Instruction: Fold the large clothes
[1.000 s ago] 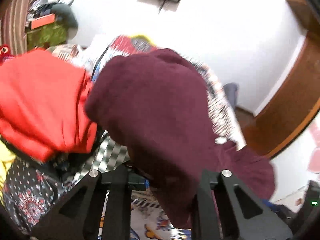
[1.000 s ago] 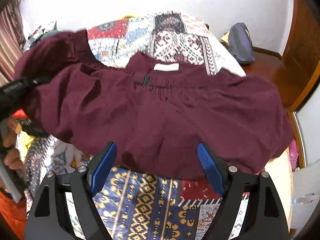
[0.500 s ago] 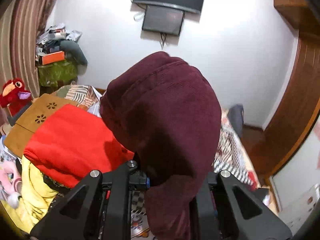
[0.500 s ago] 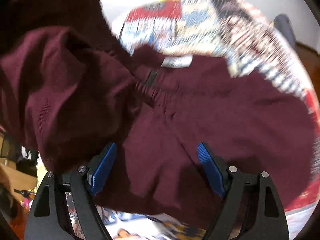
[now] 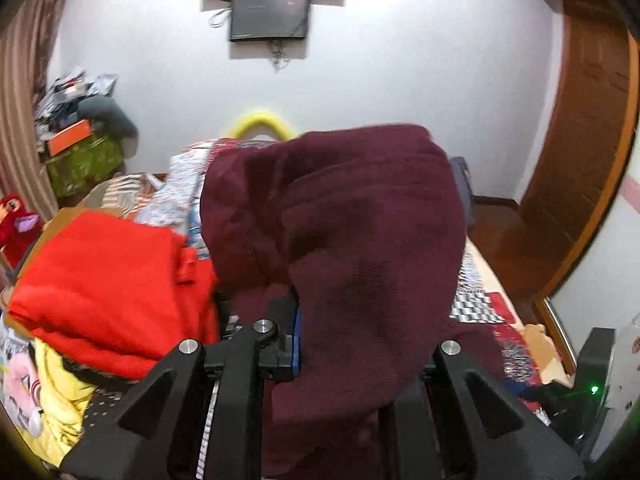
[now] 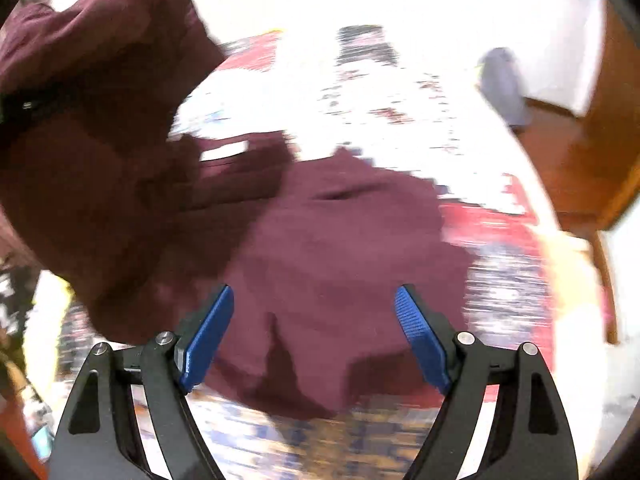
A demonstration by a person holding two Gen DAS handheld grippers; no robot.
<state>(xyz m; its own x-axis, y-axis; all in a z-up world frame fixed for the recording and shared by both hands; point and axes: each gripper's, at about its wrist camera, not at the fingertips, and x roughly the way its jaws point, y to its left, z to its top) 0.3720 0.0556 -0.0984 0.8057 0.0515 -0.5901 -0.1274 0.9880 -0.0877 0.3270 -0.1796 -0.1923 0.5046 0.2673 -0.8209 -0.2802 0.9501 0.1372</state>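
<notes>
**Lifting a maroon garment over the bed**

Holding a bunched fold of the maroon garment (image 5: 360, 240) in my left gripper (image 5: 344, 344), I have its jaws nearly closed on the cloth, which drapes over the fingers and hides the right one. The rest of the garment (image 6: 340, 260) lies spread on the patterned bedspread (image 6: 508, 280), a white label near its waistband. My right gripper (image 6: 314, 336) hangs above that spread part, blue pads wide apart, gripping nothing. Left of the garment sits a red pile (image 5: 104, 280).
</notes>
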